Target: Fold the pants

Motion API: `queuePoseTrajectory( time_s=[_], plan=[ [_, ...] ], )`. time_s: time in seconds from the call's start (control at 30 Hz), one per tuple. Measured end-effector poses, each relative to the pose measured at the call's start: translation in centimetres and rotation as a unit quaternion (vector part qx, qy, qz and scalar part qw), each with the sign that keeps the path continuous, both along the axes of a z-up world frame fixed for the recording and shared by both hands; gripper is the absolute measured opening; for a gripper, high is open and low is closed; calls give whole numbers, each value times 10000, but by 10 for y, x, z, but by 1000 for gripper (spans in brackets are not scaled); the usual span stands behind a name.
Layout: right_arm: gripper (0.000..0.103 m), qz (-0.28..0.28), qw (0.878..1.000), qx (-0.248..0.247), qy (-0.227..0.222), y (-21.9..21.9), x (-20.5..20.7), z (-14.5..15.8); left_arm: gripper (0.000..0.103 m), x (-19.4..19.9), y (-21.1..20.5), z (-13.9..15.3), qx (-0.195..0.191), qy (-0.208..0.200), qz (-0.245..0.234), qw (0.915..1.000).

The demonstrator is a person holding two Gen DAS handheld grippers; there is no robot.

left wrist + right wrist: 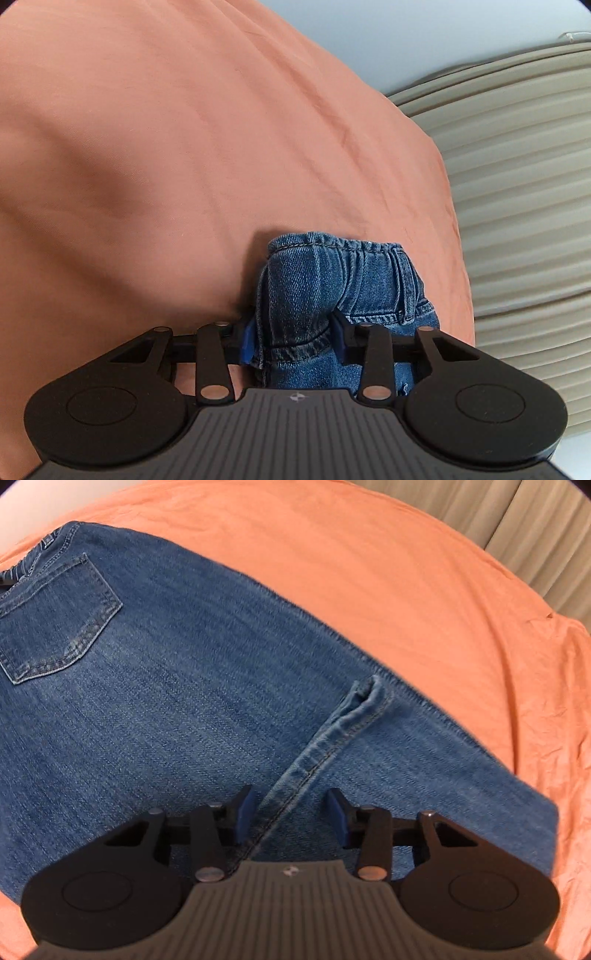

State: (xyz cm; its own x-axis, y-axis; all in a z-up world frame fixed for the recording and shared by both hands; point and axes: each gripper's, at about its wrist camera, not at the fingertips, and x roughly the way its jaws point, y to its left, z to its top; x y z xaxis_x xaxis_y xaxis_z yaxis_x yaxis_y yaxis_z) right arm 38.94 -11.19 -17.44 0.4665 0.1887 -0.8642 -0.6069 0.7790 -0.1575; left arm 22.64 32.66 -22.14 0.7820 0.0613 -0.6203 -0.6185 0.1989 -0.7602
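The blue denim pants [177, 701] lie flat on the orange sheet [424, 590], back pocket [55, 620] at the upper left. A hemmed leg end [332, 731] lies folded over the leg. My right gripper [291, 818] hovers over that hem, jaws apart with the hem band running between them without being pinched. In the left wrist view my left gripper [295, 339] is shut on a bunched waistband part of the pants [332, 280], with a belt loop [406, 280] showing, held above the sheet [184, 147].
The bed edge runs along the right in the left wrist view, with beige ribbed curtain or bedding [524, 184] beyond it. Beige curtain folds [535, 524] show past the sheet's far edge in the right wrist view.
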Motion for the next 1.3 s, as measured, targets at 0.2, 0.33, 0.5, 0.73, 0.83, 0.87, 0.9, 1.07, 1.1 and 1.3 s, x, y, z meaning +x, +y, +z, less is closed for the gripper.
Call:
queuePoseTrajectory(
  time_s=[0.2,0.33,0.5,0.73,0.83,0.87,0.9,1.07,1.1,1.3],
  plan=[
    [39,-104,9999,105,-18,-6,-5,5,26,-9,-6,17,297,-284,11,9992],
    [36,-474,9964,382,-597,-18,-24,27,20,-15,-27,56,1042,-692,-241,9919],
    [36,-486,9916,553,-1062,-37,-54,56,19,-9,-89,123,2197,-1128,-871,9651],
    [36,-866,9810,991,-1425,-83,-86,87,19,20,-212,177,3678,-949,-2090,9011],
    [36,-1051,9775,1185,-1394,-104,-97,92,19,33,-258,173,3846,-780,-2704,8791],
    [36,-1122,9763,1204,-1405,-111,-102,91,19,37,-274,168,3904,-669,-2939,8699],
    [36,-1203,9750,1202,-1431,-119,-106,90,20,42,-290,162,3962,-552,-3161,8603],
    [36,-1577,9695,1346,-1307,-157,-123,81,21,54,-363,121,4163,-71,-4203,8062],
    [36,-1649,9683,1385,-1262,-164,-125,78,23,55,-375,112,4141,41,-4400,7968],
    [38,-1998,9594,1744,-958,-193,-136,66,38,49,-393,85,3845,387,-4909,7808]
  ],
)
